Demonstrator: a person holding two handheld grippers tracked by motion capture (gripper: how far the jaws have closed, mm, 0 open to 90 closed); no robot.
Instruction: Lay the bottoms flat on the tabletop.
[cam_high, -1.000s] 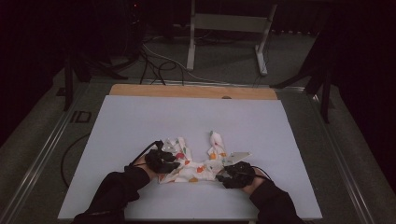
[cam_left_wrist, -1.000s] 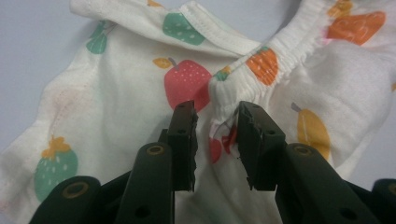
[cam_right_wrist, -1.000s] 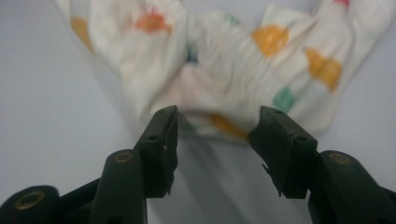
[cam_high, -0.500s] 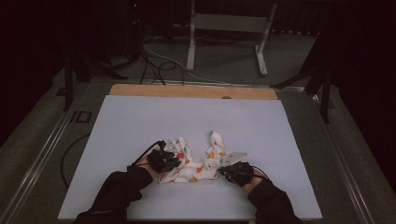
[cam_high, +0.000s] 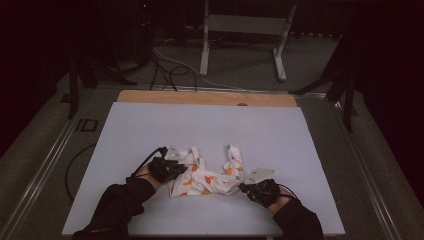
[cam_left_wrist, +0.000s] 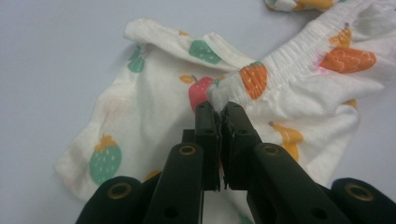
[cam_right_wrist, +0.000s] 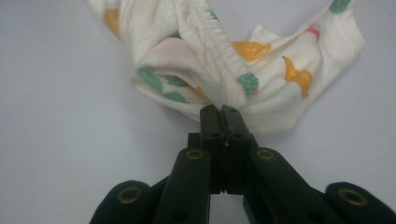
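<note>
There is one table (cam_high: 125, 130) here, a single white surface with one strip of bare wood along its far edge. On it lies one garment (cam_high: 206, 176), a small cream piece printed with fruit, and nothing else of its kind. Two grippers are at work on it: the left gripper (cam_high: 176, 169) and the right gripper (cam_high: 246, 187), one in each of the person's two hands, each with two black jaws pressed together on the fabric. Each carries one grey three-cornered plate, so two plates in all. On the floor beyond stands one pale metal frame (cam_high: 243, 30) on two legs, beside one tangle of cables (cam_high: 167, 67).
</note>
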